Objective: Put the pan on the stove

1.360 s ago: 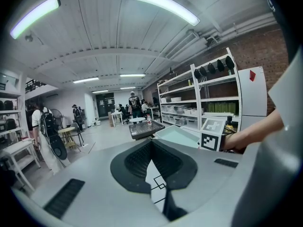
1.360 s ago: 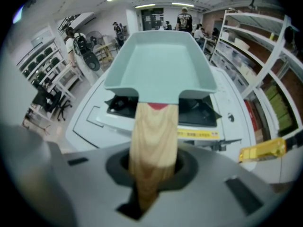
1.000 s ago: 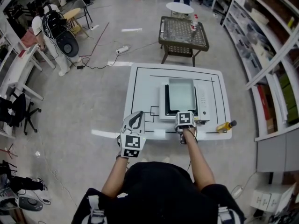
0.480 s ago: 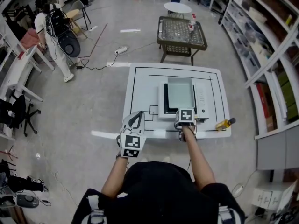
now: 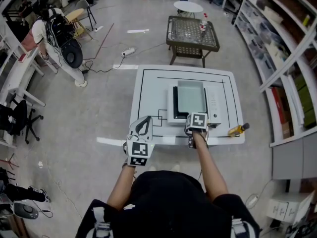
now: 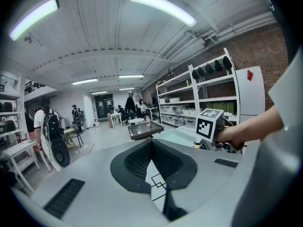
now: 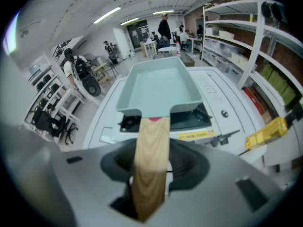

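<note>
A pale green rectangular pan (image 5: 192,95) sits flat on the white stove (image 5: 214,103) in the middle of the white table (image 5: 148,90). In the right gripper view the pan (image 7: 158,86) fills the stove's black top, and its wooden handle (image 7: 150,150) points back at me. My right gripper (image 7: 154,164) is at the table's front edge with the handle between its jaws. Those jaws are opening and stand off the wood on both sides. My left gripper (image 5: 144,125) hovers over the front left corner, shut and empty, as the left gripper view (image 6: 151,148) also shows.
A yellow bottle (image 5: 237,130) lies on the table's front right corner, close to the stove. Beyond the table stands a low wicker table (image 5: 193,33) with a bottle on it. Shelving (image 5: 282,48) runs along the right. A person (image 5: 54,33) stands far left.
The pan stays on the stove with my right gripper at its handle. My left gripper has barely moved. The person at the far left has shifted a little.
</note>
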Action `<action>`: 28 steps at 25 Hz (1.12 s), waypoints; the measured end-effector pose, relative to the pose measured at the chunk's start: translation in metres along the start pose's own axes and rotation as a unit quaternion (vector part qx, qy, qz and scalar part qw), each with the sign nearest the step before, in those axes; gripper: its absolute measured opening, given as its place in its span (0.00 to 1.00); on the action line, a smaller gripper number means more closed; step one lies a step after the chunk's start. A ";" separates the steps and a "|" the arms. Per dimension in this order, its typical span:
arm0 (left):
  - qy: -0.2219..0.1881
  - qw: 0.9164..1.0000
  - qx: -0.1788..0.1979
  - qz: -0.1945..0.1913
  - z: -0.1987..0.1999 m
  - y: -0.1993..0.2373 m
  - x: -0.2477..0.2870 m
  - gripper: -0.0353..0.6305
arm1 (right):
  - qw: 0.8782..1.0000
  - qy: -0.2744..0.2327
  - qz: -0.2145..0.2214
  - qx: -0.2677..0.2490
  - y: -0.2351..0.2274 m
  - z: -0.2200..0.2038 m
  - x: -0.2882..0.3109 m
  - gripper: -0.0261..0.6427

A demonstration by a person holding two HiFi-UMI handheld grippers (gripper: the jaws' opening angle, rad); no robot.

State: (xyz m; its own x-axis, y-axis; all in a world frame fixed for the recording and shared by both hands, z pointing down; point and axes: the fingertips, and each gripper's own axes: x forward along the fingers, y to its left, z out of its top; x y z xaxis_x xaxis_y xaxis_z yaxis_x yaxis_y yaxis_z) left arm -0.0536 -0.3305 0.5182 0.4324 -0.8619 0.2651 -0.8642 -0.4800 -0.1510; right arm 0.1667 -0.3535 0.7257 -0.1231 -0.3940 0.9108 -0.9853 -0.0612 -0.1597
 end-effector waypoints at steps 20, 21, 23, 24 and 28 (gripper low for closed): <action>-0.005 1.000 -0.007 -0.014 0.010 -0.005 0.004 0.09 | 0.987 -0.145 0.023 -0.070 0.015 0.042 -0.084 0.34; -0.008 1.000 -0.008 -0.018 0.013 -0.005 0.005 0.09 | 0.984 -0.161 0.021 -0.076 0.015 0.047 -0.093 0.28; -0.013 1.000 -0.005 -0.022 0.018 -0.005 0.007 0.09 | 0.978 -0.192 0.018 -0.079 0.014 0.056 -0.110 0.17; -0.016 1.000 -0.002 -0.023 0.020 -0.005 0.008 0.09 | 0.975 -0.207 0.020 -0.081 0.014 0.059 -0.119 0.13; -0.023 0.999 0.003 -0.025 0.028 -0.004 0.007 0.09 | 0.953 -0.275 0.020 -0.128 0.024 0.070 -0.159 0.09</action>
State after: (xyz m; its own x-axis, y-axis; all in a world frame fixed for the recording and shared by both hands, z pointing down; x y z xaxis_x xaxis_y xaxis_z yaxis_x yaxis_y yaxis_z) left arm -0.0406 -0.3390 0.4943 0.4864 -0.8434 0.2281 -0.8395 -0.5235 -0.1454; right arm 0.1713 -0.3569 0.5507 -0.1499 -0.8165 0.5576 -0.9864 0.1620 -0.0280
